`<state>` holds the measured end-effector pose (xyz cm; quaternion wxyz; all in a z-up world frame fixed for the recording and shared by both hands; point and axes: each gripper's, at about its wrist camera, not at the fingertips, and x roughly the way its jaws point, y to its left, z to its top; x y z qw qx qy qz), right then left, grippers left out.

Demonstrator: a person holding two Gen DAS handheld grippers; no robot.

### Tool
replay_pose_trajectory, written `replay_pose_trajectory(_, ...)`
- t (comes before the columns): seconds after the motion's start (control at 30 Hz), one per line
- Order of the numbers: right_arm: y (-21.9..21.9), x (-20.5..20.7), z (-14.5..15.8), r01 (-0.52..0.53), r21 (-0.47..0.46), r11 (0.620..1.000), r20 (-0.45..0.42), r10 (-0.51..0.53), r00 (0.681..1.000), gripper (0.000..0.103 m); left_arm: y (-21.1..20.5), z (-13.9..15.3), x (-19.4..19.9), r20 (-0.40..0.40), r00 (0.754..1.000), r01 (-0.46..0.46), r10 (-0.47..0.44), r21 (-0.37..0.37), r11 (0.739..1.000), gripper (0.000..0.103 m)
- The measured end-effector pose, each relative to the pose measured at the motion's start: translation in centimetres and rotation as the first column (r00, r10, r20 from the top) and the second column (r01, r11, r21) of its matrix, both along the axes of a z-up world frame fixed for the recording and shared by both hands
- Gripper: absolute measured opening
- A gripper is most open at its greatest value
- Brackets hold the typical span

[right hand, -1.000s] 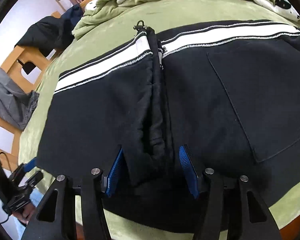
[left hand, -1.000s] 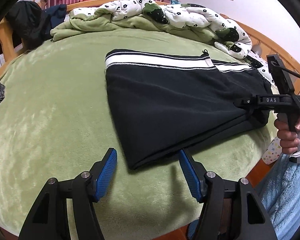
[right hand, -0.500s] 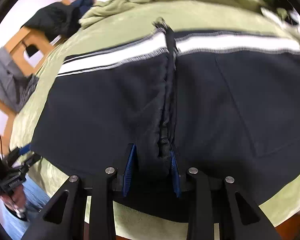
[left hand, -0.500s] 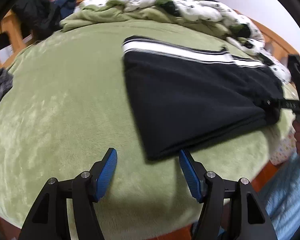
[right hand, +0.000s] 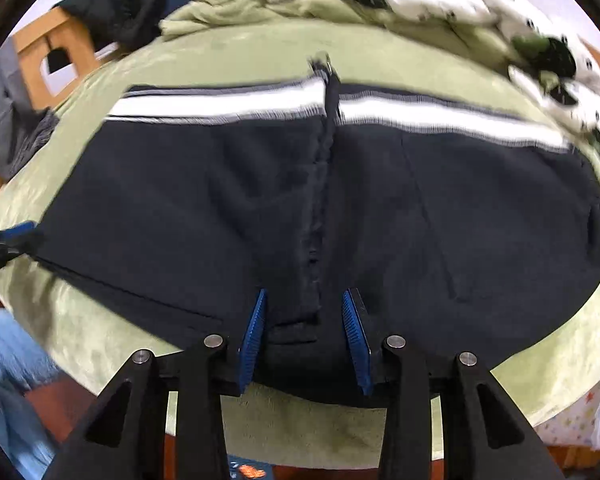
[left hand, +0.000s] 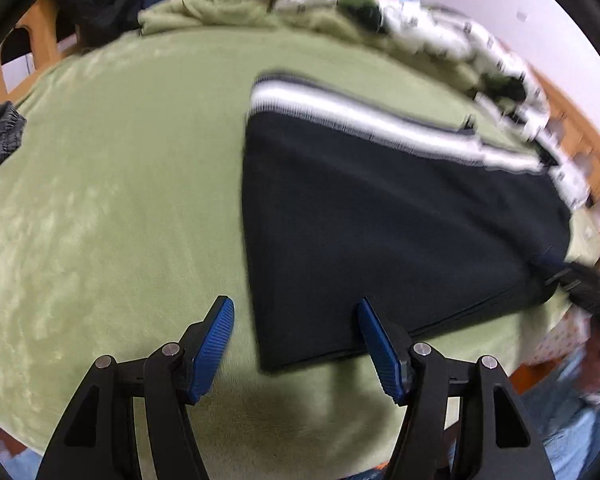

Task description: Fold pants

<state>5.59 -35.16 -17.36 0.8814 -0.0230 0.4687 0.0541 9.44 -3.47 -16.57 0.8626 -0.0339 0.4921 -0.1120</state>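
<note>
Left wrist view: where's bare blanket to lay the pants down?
Free: the green blanket left of the black pants, and the strip between the waistband and the quilt. Crowded: the quilt pile along the far edge.

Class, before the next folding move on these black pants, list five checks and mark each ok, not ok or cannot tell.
1. Pants flat on the green blanket: ok.
2. Left tongs open, framing the pants' near corner: ok.
3. Right tongs firmly gripping the centre seam: not ok; they are opening, with cloth between them.
4. Striped waistband straight: ok.
5. Hidden lower layers aligned: cannot tell.
</note>
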Motion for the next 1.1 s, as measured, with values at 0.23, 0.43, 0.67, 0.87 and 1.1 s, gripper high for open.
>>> replay_pose_trajectory(0.23, -8.7, -3.2, 7.4, 0.137, 0.170, 0.976, 0.189, -0.169, 0.967, 0.062, 0.8, 2.5, 0.1, 0.081, 0.996, -0.020, 0.022, -0.028, 0.999, 0.062)
replay_pose_trajectory(0.43, -20.8, -4.2, 9.1, 0.394, 0.170, 0.903, 0.282, -0.428, 0.859, 0.083, 1.9, 2.7, 2.6, 0.101, 0.992, -0.071, 0.078, -0.077, 0.995, 0.062)
replay_pose_trajectory(0.67, -30.3, -1.6, 1.2, 0.512, 0.329, 0.794, 0.100, -0.568, 0.817, 0.083, 2.8, 1.3, 6.5, 0.058, 0.991, -0.116, 0.122, -0.095, 0.989, 0.062)
replay_pose_trajectory(0.87, -31.9, 2.0, -2.2, 0.469, 0.524, 0.711, 0.059, -0.580, 0.813, 0.083, 3.9, -0.1, 10.2, -0.004, 0.996, -0.092, 0.093, -0.167, 0.982, 0.061)
replay_pose_trajectory(1.1, -32.3, 7.1, -2.8, 0.509, 0.481, 0.714, 0.050, -0.602, 0.797, 0.083, 5.2, -2.9, 12.6, -0.101, 0.994, -0.081, 0.047, -0.366, 0.927, 0.050)
